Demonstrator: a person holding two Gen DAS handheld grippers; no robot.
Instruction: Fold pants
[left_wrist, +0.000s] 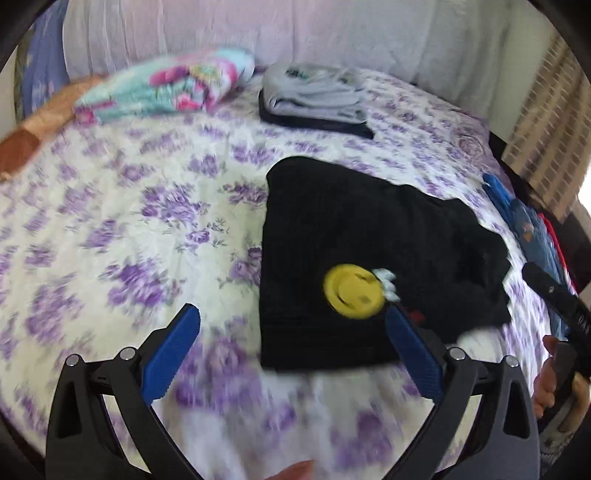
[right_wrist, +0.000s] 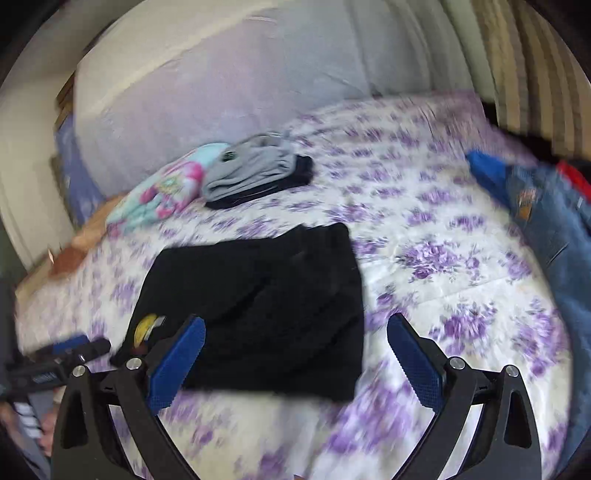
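Observation:
Black pants lie folded into a rough rectangle on the bed, with a yellow smiley patch facing up near their front edge. My left gripper hangs open just in front of the pants' near left corner, holding nothing. In the right wrist view the same black pants lie ahead and to the left. My right gripper is open above their near right edge, nothing between its blue pads. The left gripper's body shows at the left edge there.
The bed has a purple-flowered sheet. A stack of folded grey and dark clothes and a pink-and-teal bundle lie at the far side. Blue jeans lie at the bed's right edge. A hand shows at right.

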